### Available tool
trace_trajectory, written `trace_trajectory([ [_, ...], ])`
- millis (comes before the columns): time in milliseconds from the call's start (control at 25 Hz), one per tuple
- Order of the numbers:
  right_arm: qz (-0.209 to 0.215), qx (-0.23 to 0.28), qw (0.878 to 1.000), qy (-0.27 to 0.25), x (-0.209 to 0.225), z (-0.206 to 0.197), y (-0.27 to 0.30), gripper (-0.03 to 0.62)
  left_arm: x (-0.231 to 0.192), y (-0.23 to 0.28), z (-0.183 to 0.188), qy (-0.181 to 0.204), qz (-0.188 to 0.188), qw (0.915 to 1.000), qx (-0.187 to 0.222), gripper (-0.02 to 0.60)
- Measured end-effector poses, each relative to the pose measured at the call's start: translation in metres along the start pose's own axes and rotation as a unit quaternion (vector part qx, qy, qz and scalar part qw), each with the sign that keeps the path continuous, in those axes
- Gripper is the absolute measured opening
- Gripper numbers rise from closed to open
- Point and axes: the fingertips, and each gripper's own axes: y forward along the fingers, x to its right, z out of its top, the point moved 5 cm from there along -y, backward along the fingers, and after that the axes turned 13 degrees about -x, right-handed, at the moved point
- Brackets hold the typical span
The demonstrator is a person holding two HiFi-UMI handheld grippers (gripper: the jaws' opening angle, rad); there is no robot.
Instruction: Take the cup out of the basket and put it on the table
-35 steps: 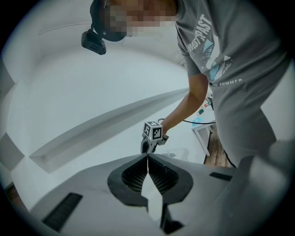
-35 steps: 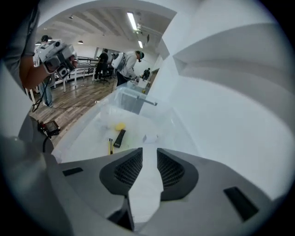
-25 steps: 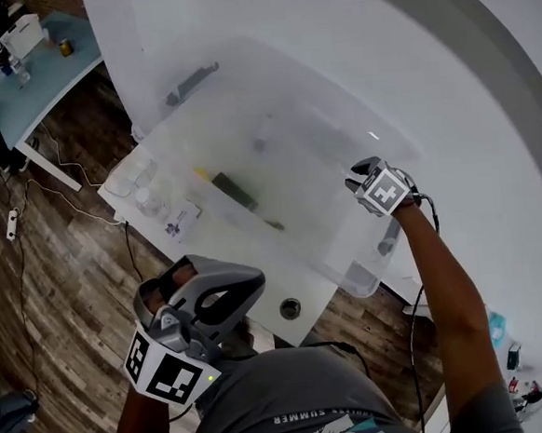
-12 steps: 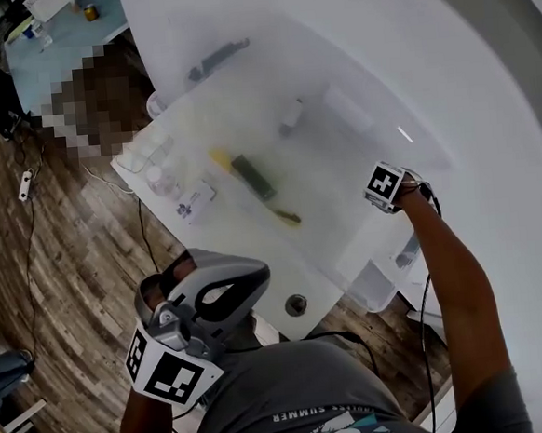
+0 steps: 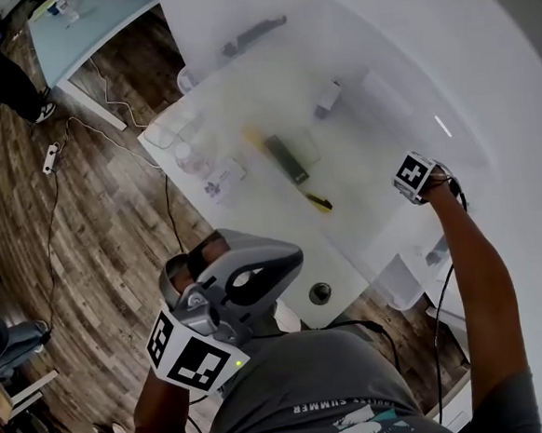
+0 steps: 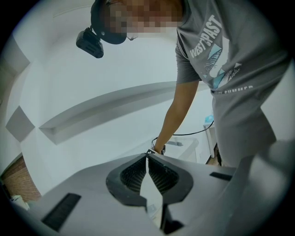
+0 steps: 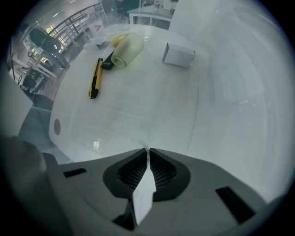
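A pale yellow cup (image 7: 126,50) lies on its side inside the translucent plastic basket (image 5: 380,118). Beside it are a yellow-and-black pen (image 7: 95,78) and a small white box (image 7: 179,54). My right gripper (image 5: 415,176) is at the basket's right rim. Its jaws (image 7: 147,150) are closing, the tips nearly meeting, with the thin plastic edge between them. The cup lies well ahead of it, untouched. My left gripper (image 5: 193,264) hangs low by the person's torso, off the table. It is shut on nothing (image 6: 147,156).
The basket stands on a white table (image 5: 287,242) with a round hole (image 5: 320,293) near its front corner. A small bottle (image 5: 186,157) and papers sit at the table's left end. Wooden floor with cables lies to the left, and a blue table (image 5: 97,28) beyond.
The head view has swung, so the basket and table sit further right and up. The right gripper stays at the basket's right rim. The left gripper stays low by the torso.
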Motion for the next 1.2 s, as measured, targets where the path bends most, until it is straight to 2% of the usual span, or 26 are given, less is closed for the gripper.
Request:
trace_trajectory([
  [160,0.006,0.061,0.998,0.012,-0.010,0.011,-0.035,0.029,-0.008,-0.004,-0.005,0.003,0.005,1.0000,0.001,0.015],
  [240,-0.025,0.102,0.994,0.014,-0.011,0.016,-0.061,0.029,-0.012,-0.006,-0.008,0.004,0.007,1.0000,0.004,0.015],
  [440,-0.084,0.165,0.983,0.019,-0.033,0.010,-0.129,0.029,-0.017,-0.009,-0.010,0.010,0.003,0.9998,0.016,0.015],
  [640,-0.129,0.249,0.959,0.035,-0.064,-0.002,-0.203,0.029,-0.017,-0.010,-0.011,0.019,-0.009,0.9994,0.026,0.015],
  [920,-0.190,0.346,0.917,0.050,-0.113,-0.026,-0.297,0.029,-0.014,-0.018,-0.013,0.026,-0.018,0.9989,0.035,0.015],
  [1080,-0.211,0.396,0.893,0.036,-0.150,-0.029,-0.340,0.029,-0.011,-0.024,-0.017,0.025,-0.018,0.9989,0.035,0.015],
  [1200,-0.220,0.421,0.880,0.010,-0.177,-0.025,-0.360,0.029,-0.009,-0.028,-0.020,0.023,-0.014,0.9991,0.034,0.015],
])
